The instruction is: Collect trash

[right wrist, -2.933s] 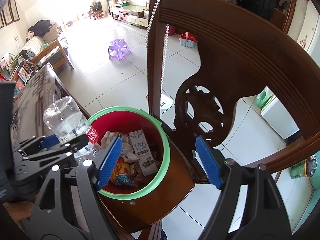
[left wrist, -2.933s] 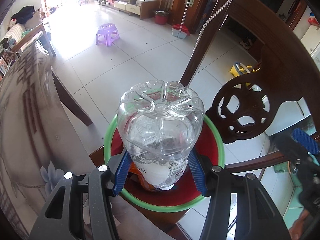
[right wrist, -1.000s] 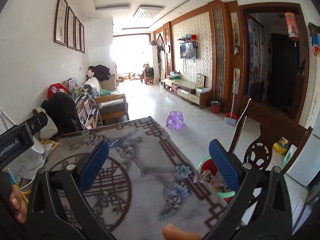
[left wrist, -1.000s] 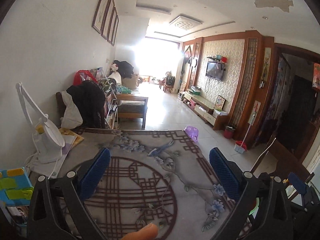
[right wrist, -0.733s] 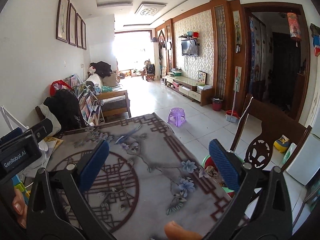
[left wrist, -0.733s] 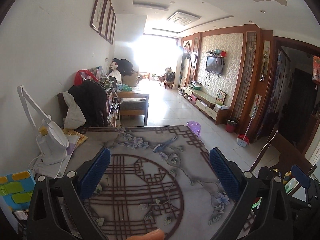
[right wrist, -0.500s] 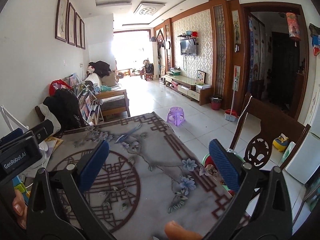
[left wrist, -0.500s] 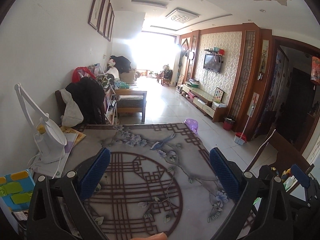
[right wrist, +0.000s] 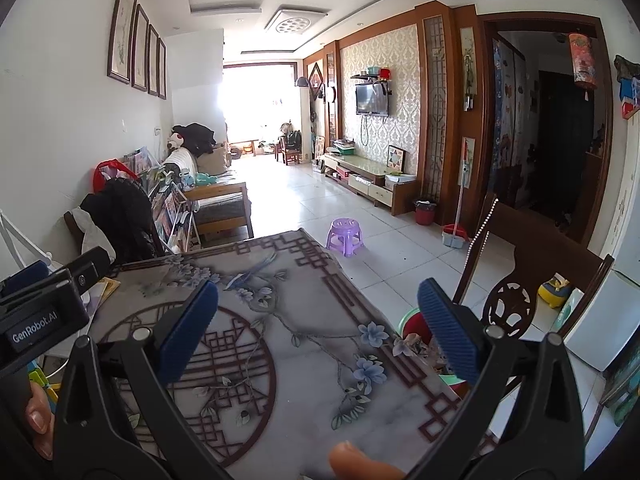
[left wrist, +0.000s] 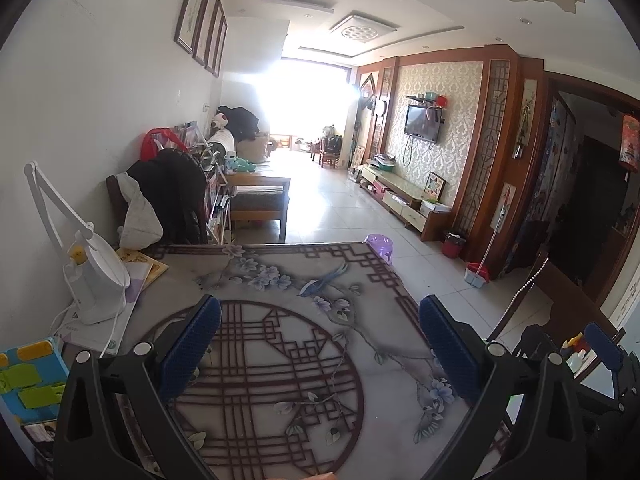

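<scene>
My left gripper (left wrist: 320,344) is open and empty, held above the patterned table (left wrist: 280,280). My right gripper (right wrist: 318,330) is open and empty too, above the table's right part (right wrist: 280,344). The red bin with a green rim (right wrist: 414,322) stands on the chair seat beside the table's right edge, with trash inside; my right finger hides part of it. The left gripper's body (right wrist: 44,312) shows at the left of the right wrist view. No loose trash shows on the table.
A white desk lamp (left wrist: 96,276) and papers stand at the table's left. A dark wooden chair (right wrist: 532,276) with a bead string stands right of the table. A purple stool (right wrist: 345,236) is on the tiled floor beyond.
Earlier my left gripper held a clear plastic bottle over the bin; now it is open and empty. Both grippers have lifted back over the table and barely moved in the last second.
</scene>
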Available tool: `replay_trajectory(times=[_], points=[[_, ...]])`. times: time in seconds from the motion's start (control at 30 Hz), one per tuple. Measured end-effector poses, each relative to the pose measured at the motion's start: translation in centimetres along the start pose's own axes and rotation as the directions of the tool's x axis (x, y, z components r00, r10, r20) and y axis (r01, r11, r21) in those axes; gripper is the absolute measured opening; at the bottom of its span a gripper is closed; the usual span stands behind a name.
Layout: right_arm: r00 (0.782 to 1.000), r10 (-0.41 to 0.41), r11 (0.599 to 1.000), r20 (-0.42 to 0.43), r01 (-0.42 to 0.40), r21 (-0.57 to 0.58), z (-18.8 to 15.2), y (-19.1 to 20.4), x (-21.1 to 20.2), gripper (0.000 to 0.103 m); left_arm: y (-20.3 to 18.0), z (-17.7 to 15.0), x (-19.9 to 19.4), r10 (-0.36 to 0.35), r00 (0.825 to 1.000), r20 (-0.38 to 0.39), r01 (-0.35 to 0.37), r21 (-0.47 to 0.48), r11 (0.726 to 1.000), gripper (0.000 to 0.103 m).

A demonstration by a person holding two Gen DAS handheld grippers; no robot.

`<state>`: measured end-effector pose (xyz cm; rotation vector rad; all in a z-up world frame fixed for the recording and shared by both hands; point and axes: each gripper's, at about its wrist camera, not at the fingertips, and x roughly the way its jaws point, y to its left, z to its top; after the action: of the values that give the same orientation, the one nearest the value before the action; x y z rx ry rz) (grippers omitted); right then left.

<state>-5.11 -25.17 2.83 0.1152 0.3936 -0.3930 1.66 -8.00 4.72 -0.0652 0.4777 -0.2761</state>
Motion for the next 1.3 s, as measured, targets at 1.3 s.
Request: replay_trajectory(times=[1.3], points=[[1.000,0.001,1.000,-0.011,-0.001,0.004,-0.3,-0.2,-0.1,0.098,0.1,-0.3,1.0,0.003,0.999,-0.050,-0.003,-0.006,1.000,0.095]])
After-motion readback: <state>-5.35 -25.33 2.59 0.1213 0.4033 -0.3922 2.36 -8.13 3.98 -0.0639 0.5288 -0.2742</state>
